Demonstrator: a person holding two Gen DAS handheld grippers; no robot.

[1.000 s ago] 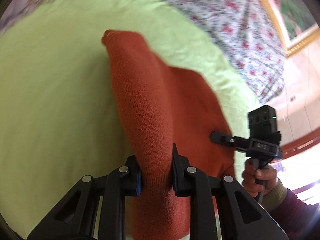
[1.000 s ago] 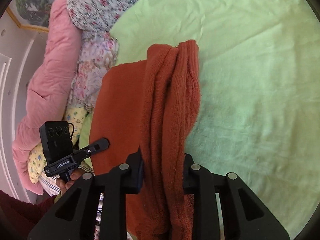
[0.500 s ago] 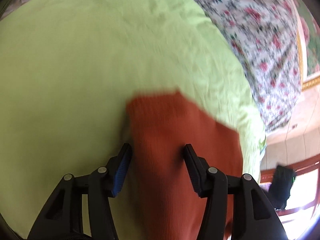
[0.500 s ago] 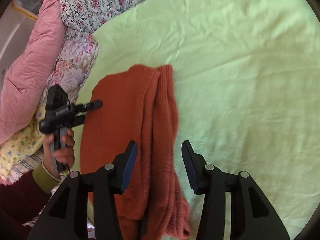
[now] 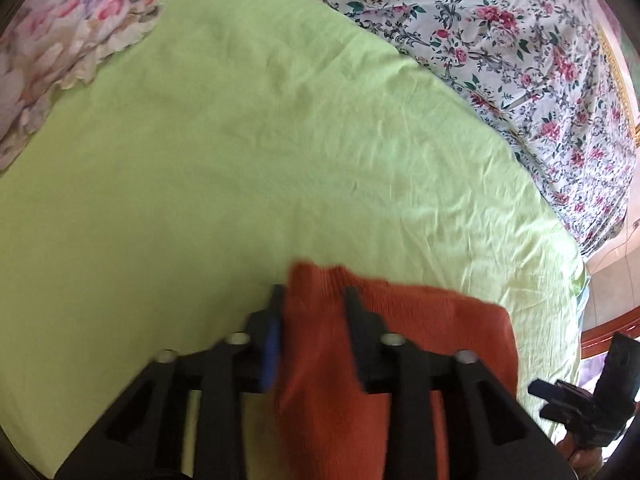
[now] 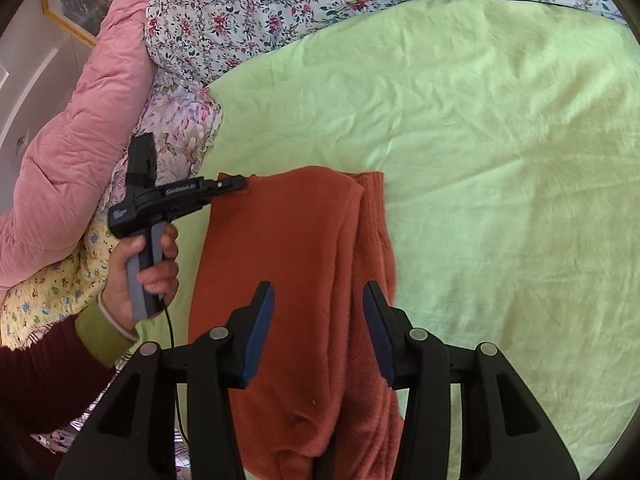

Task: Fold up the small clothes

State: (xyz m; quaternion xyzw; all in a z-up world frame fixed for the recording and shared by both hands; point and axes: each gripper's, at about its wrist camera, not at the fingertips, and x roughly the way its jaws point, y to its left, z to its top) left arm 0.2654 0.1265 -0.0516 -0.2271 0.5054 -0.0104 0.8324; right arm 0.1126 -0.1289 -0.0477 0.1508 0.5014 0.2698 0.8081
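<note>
A rust-orange knit garment (image 6: pixel 296 280) lies folded lengthwise on the green sheet (image 6: pixel 500 160). My right gripper (image 6: pixel 318 296) is open and hangs just above its near half, with nothing between the pads. My left gripper (image 5: pixel 314 292) has its fingers either side of the garment's far corner (image 5: pixel 320 320), with the cloth between them. From the right wrist view the left gripper (image 6: pixel 236 183) sits at the garment's top left corner. The right gripper shows at the lower right of the left wrist view (image 5: pixel 538 390).
A floral quilt (image 5: pixel 500 40) lies beyond the green sheet. A pink duvet (image 6: pixel 72 128) and patterned pillows (image 6: pixel 176 120) are piled at the left of the right wrist view. The bed's edge and a tiled floor (image 5: pixel 612 280) are at the right of the left wrist view.
Both grippers let go of the lifted garment and it now lies flat. My right gripper opened and drew back. My left gripper slid back to the garment's far corner and narrowed around it.
</note>
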